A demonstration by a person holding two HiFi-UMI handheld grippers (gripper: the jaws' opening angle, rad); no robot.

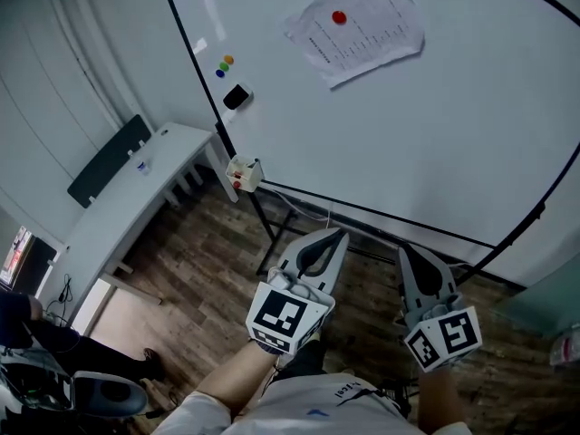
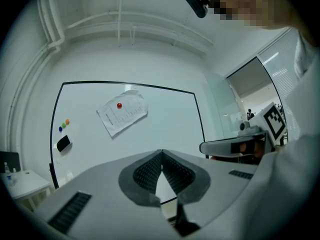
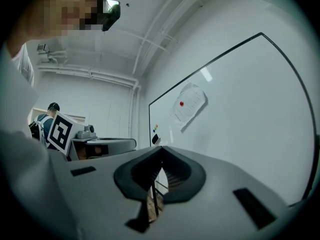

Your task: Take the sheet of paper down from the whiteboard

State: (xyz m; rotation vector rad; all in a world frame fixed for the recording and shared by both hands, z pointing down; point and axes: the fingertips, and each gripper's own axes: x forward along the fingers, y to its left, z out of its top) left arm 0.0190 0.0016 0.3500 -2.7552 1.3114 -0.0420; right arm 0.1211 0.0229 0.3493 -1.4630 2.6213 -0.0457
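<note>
**Room with whiteboard: sheet of paper not yet reached**

The room has pale walls and a wood-pattern floor. The whiteboard stands on a dark frame, with a white bench to its left. The sheet of paper hangs tilted in the upper middle of the whiteboard, pinned by one red magnet near its top edge. Three small coloured magnets and a black eraser sit near the whiteboard's left edge, well apart from the sheet.

Handling: the sheet looks thin, light and limp. It is wrinkled, and its edges appear to stand slightly off the whiteboard. It would probably tear if dragged hard from under the magnet. The best hold is likely a lower free corner, away from the magnet. Either the magnet comes off first or the sheet is slid out gently.

Jaws: the left gripper and right gripper are below the whiteboard's bottom edge, clear of it. Both pairs of jaws are clenched tip to tip, with nothing between them. They must open before any hold.
</note>
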